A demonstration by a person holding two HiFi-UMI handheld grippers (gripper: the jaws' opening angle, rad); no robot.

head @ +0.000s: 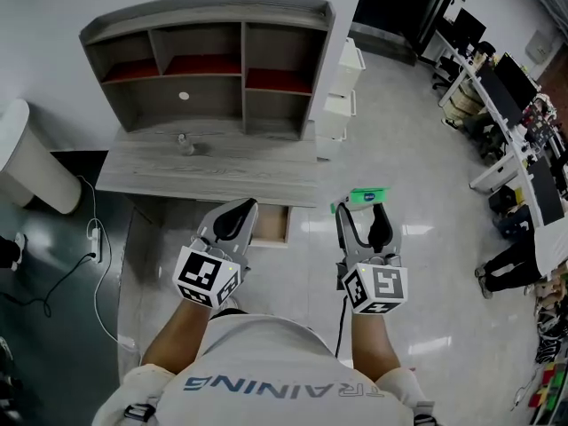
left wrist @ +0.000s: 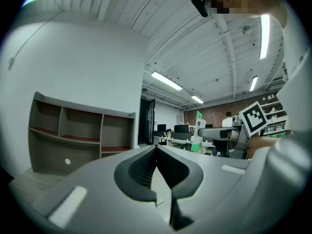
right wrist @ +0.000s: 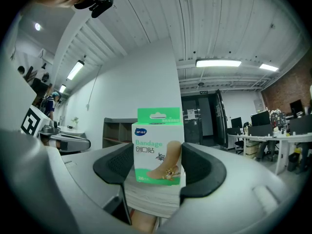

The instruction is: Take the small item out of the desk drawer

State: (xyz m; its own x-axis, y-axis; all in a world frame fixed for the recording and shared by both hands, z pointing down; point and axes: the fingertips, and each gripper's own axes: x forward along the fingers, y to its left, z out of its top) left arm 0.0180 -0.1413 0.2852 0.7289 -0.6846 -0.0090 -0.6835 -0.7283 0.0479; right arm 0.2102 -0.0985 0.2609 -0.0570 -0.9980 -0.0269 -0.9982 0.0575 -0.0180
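Note:
A green and white bandage box (right wrist: pixel 158 147) stands upright between the jaws of my right gripper (right wrist: pixel 158 165), whose pads press on both its sides. In the head view the right gripper (head: pixel 362 211) holds the box (head: pixel 362 195) over the tiled floor, right of the desk's front edge. The desk drawer (head: pixel 272 226) stands partly pulled out under the grey desk (head: pixel 213 171). My left gripper (head: pixel 240 211) hovers just in front of that drawer. Its jaws meet at the tips with nothing between them in the left gripper view (left wrist: pixel 156 150).
A grey hutch (head: pixel 213 60) with open compartments sits on the desk, and a small object (head: pixel 185 142) stands on the desktop. A white shelf unit (head: pixel 342 96) is right of the desk. A white cylinder (head: pixel 27 162) and a cable (head: pixel 93 238) lie left. Office desks (head: pixel 515 105) line the far right.

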